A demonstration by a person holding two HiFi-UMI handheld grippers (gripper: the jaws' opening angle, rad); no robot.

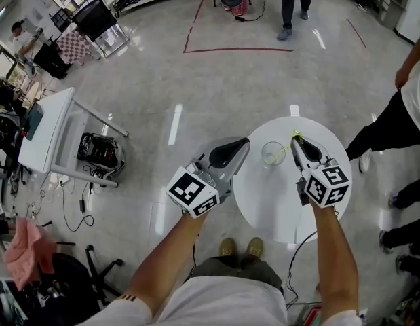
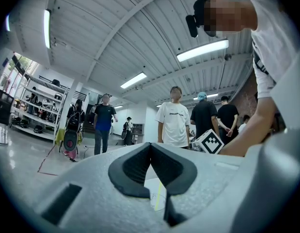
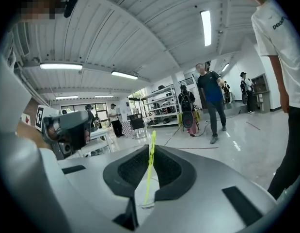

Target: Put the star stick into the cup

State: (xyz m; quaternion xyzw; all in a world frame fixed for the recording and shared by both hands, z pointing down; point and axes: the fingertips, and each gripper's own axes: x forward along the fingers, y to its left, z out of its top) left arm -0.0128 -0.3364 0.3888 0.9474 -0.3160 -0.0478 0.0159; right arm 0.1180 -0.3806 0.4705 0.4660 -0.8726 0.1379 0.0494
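**Head view: star stick pinched over a clear cup**

A round, smooth white desk is seen from above, and the small transparent cup is stood on it, toward its far left part. The thin yellow-green stick is clamped between the shut jaws of the right claw, and it is slanted down from them so that its lower end is reached inside the cup's rim. Nothing else can be made out in the cup. A small knot of the same colour is shown just past the jaws; its star shape cannot be made out.

In the right gripper view the stick is seen squeezed between ribbed dark pads set in a smooth grey shell, with the cup's rim glimpsed below.

The left claw is held off the desk's left edge, apart from the cup. In the left gripper view its dark pads are met at the tips with nothing gripped.
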